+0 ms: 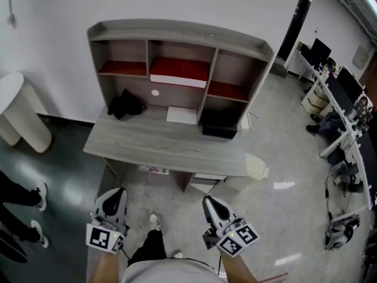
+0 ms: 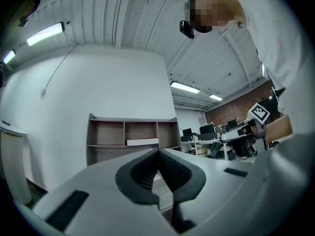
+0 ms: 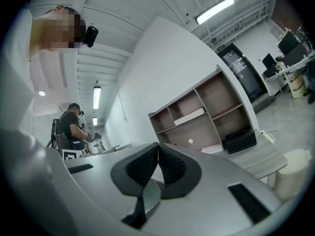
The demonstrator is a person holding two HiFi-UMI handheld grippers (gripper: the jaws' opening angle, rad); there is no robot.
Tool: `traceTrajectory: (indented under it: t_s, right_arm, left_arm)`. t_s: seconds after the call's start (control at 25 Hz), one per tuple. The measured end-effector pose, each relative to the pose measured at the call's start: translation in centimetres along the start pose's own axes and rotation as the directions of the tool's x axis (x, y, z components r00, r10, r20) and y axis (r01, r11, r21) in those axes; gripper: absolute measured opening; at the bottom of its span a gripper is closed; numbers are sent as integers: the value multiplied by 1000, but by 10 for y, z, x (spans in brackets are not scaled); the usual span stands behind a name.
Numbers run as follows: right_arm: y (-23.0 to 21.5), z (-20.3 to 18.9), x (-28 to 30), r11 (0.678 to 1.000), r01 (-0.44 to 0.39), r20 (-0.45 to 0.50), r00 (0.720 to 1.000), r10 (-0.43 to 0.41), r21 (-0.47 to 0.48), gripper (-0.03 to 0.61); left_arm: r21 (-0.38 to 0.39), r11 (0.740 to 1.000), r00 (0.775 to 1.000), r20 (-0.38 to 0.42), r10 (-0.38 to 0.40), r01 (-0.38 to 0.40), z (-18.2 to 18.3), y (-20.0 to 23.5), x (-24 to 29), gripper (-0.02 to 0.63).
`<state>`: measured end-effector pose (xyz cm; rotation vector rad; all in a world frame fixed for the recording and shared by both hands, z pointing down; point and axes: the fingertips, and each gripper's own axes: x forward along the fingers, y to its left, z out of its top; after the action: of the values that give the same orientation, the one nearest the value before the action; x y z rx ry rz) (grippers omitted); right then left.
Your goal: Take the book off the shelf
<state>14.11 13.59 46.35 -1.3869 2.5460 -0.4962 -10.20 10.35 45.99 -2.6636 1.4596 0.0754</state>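
Both tongs hang low before the desk [image 1: 165, 143], left gripper [image 1: 117, 191] and right gripper [image 1: 210, 200] closed tight on nothing. The red book [image 1: 178, 69] lies flat in the middle compartment of the shelf [image 1: 182, 30].

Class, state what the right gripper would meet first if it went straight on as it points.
Probably the shelf unit on the desk; the way there from the right gripper looks free, depth unclear.

My head camera looks steeply down on the shelf [image 1: 179, 31]; my left tool [image 1: 116, 192] and right tool [image 1: 208, 200] view it from low, well back.
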Motion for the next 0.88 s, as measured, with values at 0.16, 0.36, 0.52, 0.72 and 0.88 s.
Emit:
traceTrajectory:
  t_s: [0.16, 0.36, 0.52, 0.72, 0.88]
  right_arm:
    - [-20, 3, 40, 999, 40, -31, 999, -40, 3, 23]
    - [-41, 31, 106, 997, 69, -31, 997, -70, -24, 23]
    - [-54, 46, 147, 994, 110, -11, 994, -110, -4, 23]
    - [-66, 48, 172, 987, 162, 0, 987, -162, 15, 23]
    - [-77, 48, 180, 982, 190, -2, 982, -190, 23, 23]
  left_arm:
    - [-43, 999, 1000, 8, -25, 25, -15, 26, 44, 17]
    - [-88, 991, 995, 39, -92, 96, -16, 61, 111, 17]
    - [-128, 982, 990, 59, -131, 138, -19, 90, 151, 17]
    - [-115, 976, 981, 82, -174, 183, -22, 113, 188, 17]
    - [-136, 972, 981, 74, -182, 190, -30, 122, 204, 17]
